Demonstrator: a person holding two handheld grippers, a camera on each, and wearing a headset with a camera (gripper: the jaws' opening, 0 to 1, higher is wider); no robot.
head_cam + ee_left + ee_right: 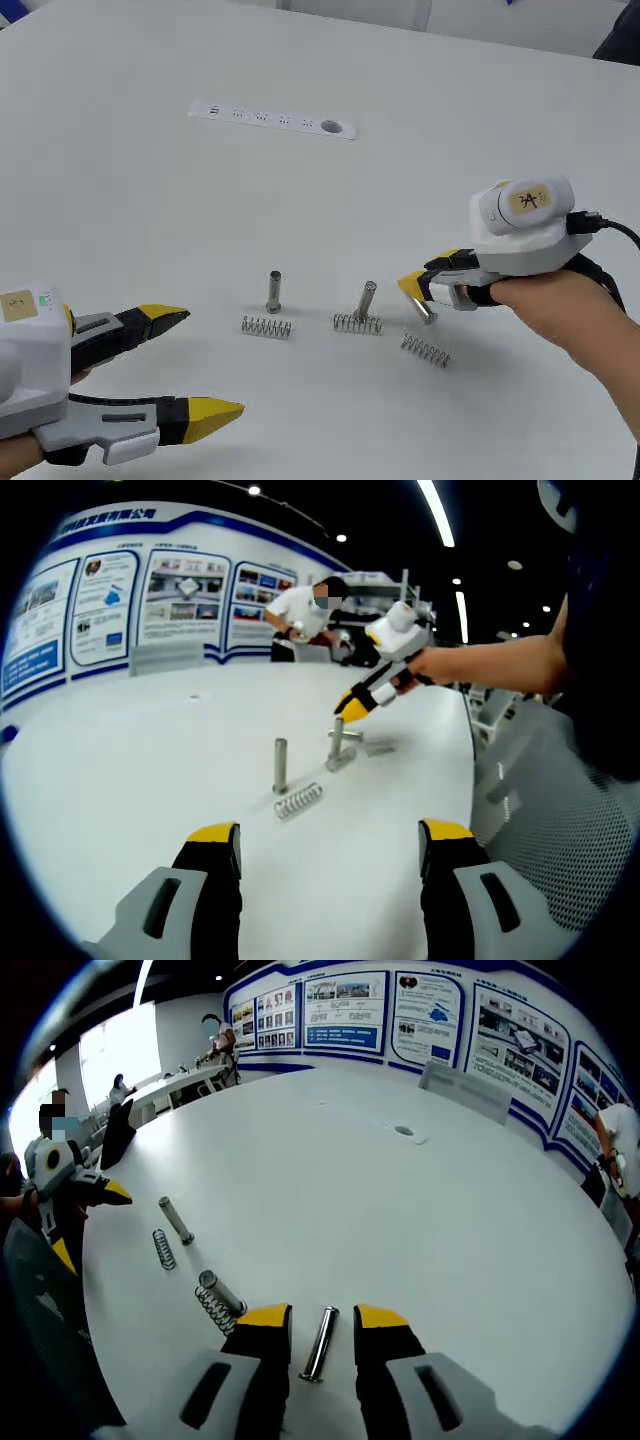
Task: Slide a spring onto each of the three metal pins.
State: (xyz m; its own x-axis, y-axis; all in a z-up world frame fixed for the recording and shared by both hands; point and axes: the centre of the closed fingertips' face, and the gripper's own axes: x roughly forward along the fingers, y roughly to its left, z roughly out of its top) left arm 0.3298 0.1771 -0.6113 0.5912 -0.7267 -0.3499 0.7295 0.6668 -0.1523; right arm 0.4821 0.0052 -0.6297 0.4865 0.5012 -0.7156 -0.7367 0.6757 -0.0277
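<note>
Jaws of right gripper [322,1318] slightly apart, straddling silver metal pin [320,1343] lying on white table [150,200], not clamped. Left gripper [212,362] jaws wide apart, empty. Left pin [274,291], middle pin [367,299] stand upright. Left coiled wire spring [266,326], middle spring [357,323], right spring [425,350] lie flat beside pins.

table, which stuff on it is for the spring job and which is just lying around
For the job: left pin, middle pin, right pin, left spring, middle spring, right spring.
Lying about: socket strip.
</note>
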